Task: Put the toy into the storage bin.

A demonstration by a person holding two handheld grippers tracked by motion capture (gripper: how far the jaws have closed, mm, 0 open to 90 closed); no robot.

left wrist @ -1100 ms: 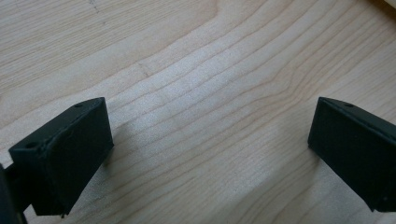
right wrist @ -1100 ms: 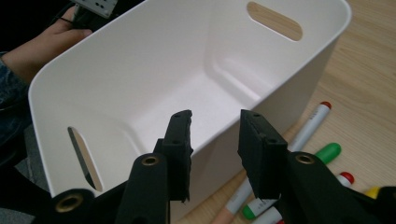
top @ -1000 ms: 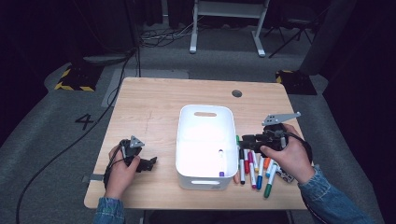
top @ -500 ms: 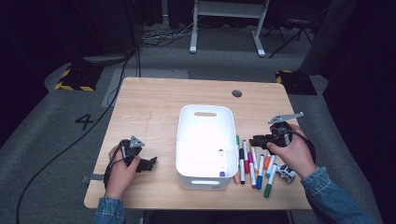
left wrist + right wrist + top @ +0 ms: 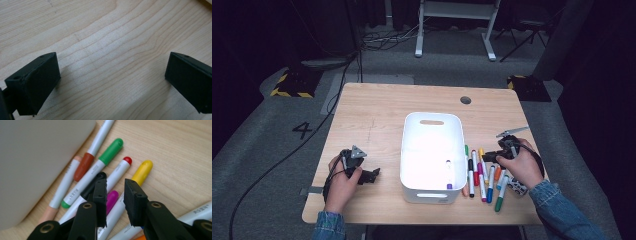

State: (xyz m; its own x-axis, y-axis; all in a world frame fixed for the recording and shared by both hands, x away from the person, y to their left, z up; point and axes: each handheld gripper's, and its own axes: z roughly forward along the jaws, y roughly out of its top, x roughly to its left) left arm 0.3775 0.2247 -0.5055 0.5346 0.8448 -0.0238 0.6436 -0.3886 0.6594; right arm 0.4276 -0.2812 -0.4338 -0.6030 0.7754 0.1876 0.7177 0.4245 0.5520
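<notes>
Hovering low over the markers (image 5: 482,172) lying right of the white bin (image 5: 432,155), the right gripper (image 5: 115,195) has just been closing its jaws to a narrow gap, with the red-tipped marker (image 5: 119,171) beneath and nothing yet pinched. Bin wall crowds one side; bare table (image 5: 377,110) lies open beyond the yellow marker (image 5: 142,171). Resting on open wood, the left gripper (image 5: 112,75) stands wide and empty.
</notes>
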